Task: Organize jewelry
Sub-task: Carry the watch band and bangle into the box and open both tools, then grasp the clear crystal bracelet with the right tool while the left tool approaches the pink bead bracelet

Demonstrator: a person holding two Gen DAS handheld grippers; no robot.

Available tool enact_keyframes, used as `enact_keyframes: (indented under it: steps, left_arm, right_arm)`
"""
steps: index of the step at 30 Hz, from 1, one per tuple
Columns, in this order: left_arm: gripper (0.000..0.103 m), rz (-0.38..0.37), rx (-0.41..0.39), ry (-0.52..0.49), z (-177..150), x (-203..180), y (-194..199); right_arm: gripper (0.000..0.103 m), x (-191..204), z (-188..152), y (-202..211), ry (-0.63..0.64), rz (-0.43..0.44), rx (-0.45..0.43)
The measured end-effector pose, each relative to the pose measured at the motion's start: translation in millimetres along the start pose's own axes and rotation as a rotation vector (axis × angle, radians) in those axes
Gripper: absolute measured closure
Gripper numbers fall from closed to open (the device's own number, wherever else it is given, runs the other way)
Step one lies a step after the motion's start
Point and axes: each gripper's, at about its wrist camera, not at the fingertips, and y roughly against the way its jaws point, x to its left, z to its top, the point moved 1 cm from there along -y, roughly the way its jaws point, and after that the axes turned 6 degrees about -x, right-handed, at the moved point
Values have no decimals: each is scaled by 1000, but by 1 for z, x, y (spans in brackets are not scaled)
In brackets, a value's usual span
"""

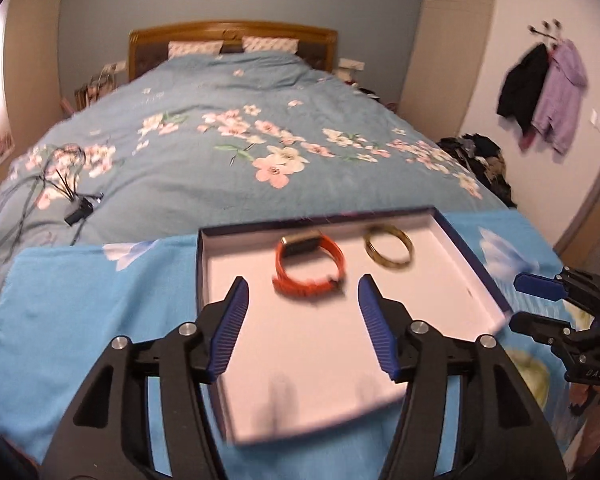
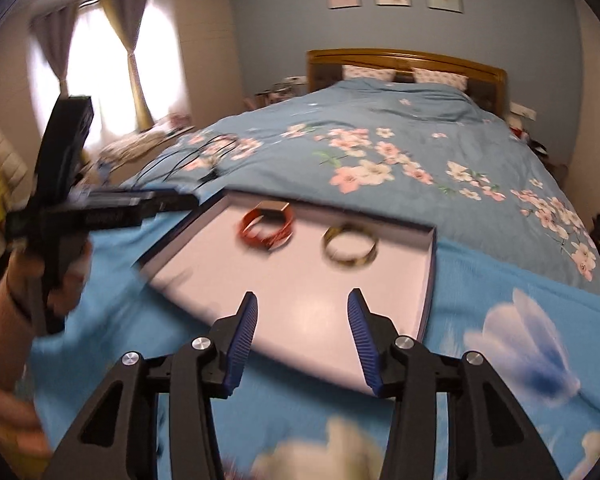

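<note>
— Both grippers are spread apart and holding nothing: the left gripper point(image 1: 302, 278) and the right gripper point(image 2: 302, 296) hang over the near end of the tray point(image 1: 452, 232).

— Where's the jewelry?

— In the tray, on the blue blanket point(image 1: 80, 280). An orange watch point(image 1: 310, 264) lies curled up, with a gold bangle point(image 1: 388, 248) near it, not touching.

— So what's next?

— It's blurry, but I think both are put away. If more pieces are left, a gripper has to go fetch one.

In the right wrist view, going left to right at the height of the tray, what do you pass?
Hand holding the left gripper → orange watch band → gold bangle → tray's right wall → blue flowered cloth.
</note>
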Motion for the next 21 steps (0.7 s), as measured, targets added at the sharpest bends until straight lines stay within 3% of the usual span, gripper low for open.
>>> enact_keyframes:
  steps: [7, 21]
  left_arm:
    - [42, -69, -34, -150, -62, -41, 75]
    - [40, -298, 75, -229, -153, -106, 126]
  right_arm:
    - [59, 6, -54, 33, -19, 19, 65]
    - [59, -13, -98, 40, -163, 21, 118]
